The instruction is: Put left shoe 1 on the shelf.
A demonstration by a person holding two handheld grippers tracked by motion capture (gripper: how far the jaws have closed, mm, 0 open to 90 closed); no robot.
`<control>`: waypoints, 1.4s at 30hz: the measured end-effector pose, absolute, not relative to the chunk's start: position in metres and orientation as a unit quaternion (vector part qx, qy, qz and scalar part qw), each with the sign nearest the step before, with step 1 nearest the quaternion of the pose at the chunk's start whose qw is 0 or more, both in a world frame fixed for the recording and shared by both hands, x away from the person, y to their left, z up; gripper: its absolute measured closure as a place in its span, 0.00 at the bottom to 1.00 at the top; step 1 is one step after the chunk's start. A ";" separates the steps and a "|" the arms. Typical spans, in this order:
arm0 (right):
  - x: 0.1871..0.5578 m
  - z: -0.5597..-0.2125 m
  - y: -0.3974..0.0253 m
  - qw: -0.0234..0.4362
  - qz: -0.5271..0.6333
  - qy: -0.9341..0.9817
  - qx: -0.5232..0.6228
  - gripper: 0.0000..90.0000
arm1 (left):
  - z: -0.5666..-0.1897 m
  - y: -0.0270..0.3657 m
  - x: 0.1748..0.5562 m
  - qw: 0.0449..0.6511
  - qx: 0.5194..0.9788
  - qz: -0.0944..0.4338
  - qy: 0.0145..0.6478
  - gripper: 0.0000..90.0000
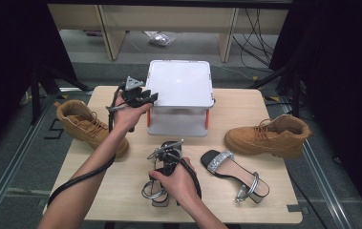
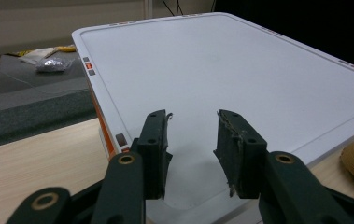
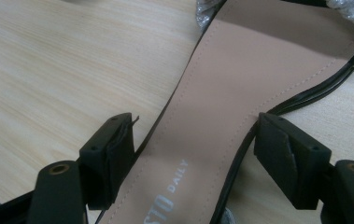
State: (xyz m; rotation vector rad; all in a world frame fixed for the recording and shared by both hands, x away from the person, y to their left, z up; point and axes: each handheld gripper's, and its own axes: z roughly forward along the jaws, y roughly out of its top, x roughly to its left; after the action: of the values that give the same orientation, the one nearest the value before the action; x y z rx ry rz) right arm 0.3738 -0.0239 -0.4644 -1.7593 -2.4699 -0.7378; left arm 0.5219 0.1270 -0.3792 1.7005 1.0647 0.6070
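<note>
Your right gripper (image 3: 193, 154) is hovering with its jaws spread wide, straddling the near sandal (image 3: 240, 93); the insole is lying directly between and below them, untouched by either jaw. Your left gripper (image 2: 192, 140) is gaping open too, holding nothing, poised just over the near edge of the white box (image 2: 240, 70). The second sandal (image 1: 233, 172) is lying just right of your right gripper.
</note>
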 end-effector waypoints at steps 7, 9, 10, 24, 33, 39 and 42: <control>0.380 -0.469 -0.024 -0.005 -0.220 -0.801 -0.557 0.28 | -0.382 0.124 0.525 0.492 0.706 0.246 0.446 0.70; 0.380 -0.469 -0.022 0.001 -0.215 -0.796 -0.566 0.28 | -0.382 0.123 0.525 0.493 0.705 0.245 0.447 0.70; 0.380 -0.468 -0.021 0.010 -0.210 -0.796 -0.567 0.28 | -0.383 0.123 0.525 0.494 0.705 0.245 0.447 0.70; 0.386 -0.458 -0.032 0.032 -0.159 -0.836 -0.525 0.39 | -0.381 0.122 0.526 0.474 0.711 0.260 0.450 0.87; 0.382 -0.453 -0.048 0.001 -0.131 -0.871 -0.474 0.45 | -0.380 0.122 0.526 0.469 0.714 0.263 0.449 0.91; 0.386 -0.463 -0.044 0.016 -0.112 -0.879 -0.462 0.39 | -0.380 0.122 0.526 0.470 0.717 0.258 0.446 0.91; 0.389 -0.468 -0.040 0.018 -0.098 -0.883 -0.459 0.39 | -0.379 0.122 0.526 0.468 0.719 0.259 0.445 0.91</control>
State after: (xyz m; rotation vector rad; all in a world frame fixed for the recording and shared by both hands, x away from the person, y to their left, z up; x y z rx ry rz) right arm 0.3890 -0.0400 -0.4683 -1.4254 -2.7429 -0.3059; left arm 0.5265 0.1215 -0.3795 1.7627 1.0918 0.6343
